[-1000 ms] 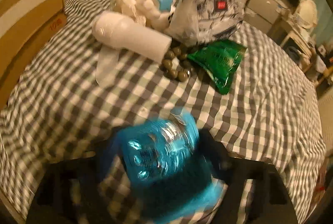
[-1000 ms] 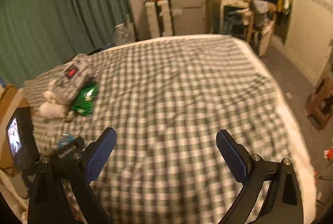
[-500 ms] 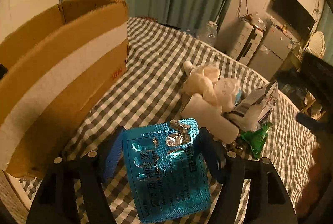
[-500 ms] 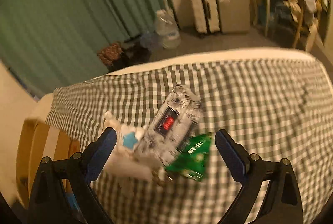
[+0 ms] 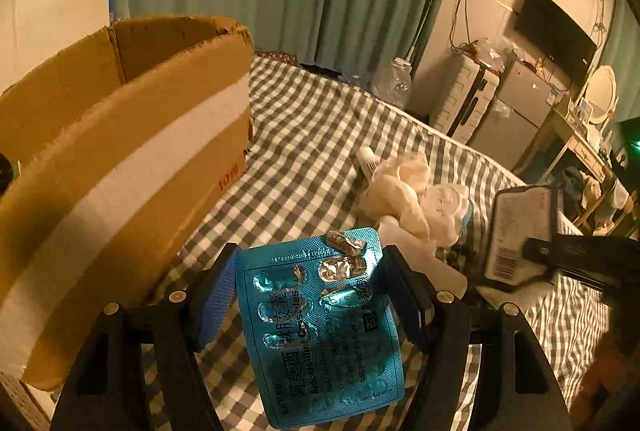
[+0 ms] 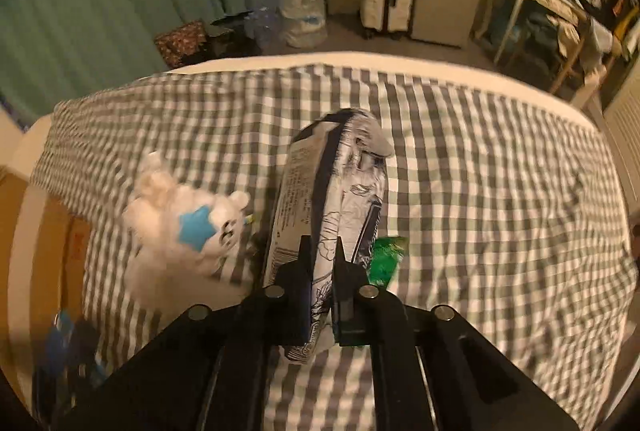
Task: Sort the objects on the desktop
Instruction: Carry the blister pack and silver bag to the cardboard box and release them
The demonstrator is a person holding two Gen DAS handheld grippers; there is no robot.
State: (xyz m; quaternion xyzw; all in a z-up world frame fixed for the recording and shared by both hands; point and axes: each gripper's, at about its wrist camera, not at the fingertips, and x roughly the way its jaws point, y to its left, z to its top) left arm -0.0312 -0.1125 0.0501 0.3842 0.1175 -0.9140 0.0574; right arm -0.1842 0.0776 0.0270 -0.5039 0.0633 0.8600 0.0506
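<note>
My left gripper (image 5: 310,271) is shut on a blue blister pack of capsules (image 5: 316,327) and holds it above the checked bedspread (image 5: 312,135), just right of an open cardboard box (image 5: 120,159). My right gripper (image 6: 322,255) is shut on the lower edge of a black-and-white snack bag (image 6: 336,183), which stands on edge between the fingers. The same bag (image 5: 516,231) shows at the right of the left wrist view, with the right gripper (image 5: 580,259) below it.
A white plush toy with a blue star (image 6: 184,223), a green packet (image 6: 384,259), a white bottle (image 5: 416,255) and dark beads (image 5: 460,251) lie together on the bed. The box (image 6: 36,251) stands at the bed's left edge. Suitcases, a water jug and furniture stand beyond.
The left gripper rose with the blister pack and swung toward the box. The right gripper travelled over to the pile, closed on the snack bag and stood it on edge.
</note>
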